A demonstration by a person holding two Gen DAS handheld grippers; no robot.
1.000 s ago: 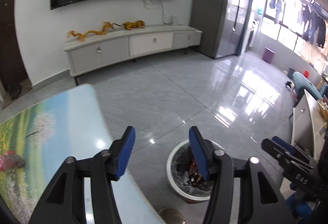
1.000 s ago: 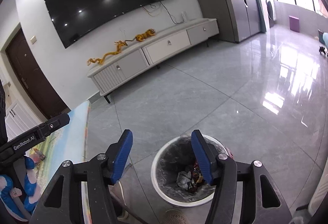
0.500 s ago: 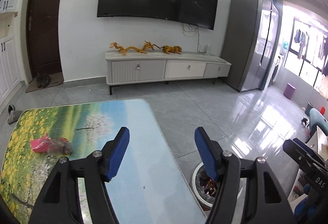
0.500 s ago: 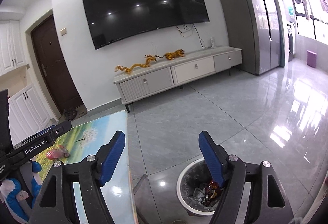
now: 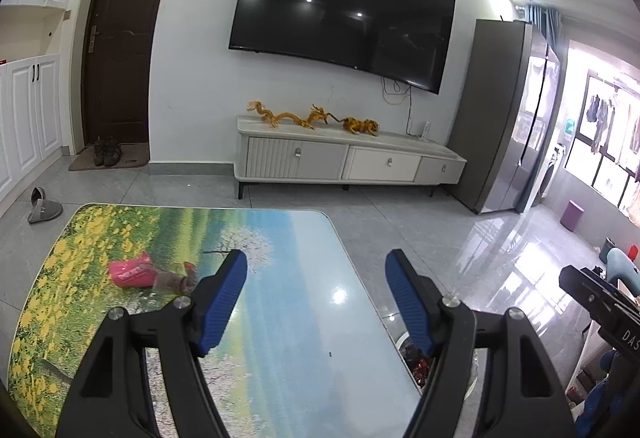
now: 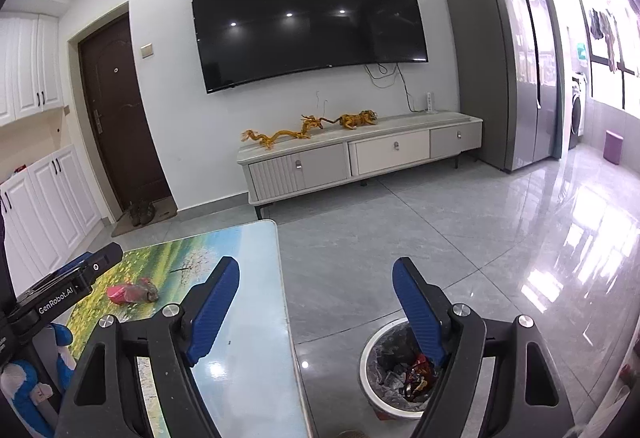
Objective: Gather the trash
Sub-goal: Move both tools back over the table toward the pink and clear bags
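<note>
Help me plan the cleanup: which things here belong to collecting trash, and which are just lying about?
Part of the job:
pink wrapper and crumpled clear wrapper on the table
trash bin on the floor
left gripper and right gripper, empty, jaws opening

Just lying about:
slipper
shoes
dragon figurines

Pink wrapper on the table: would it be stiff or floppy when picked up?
The pink wrapper looks crumpled and creased, so probably floppy and light. Its glossy film could be slippery. The clear piece lying against it may shift or come along if the wrapper is pushed.
</note>
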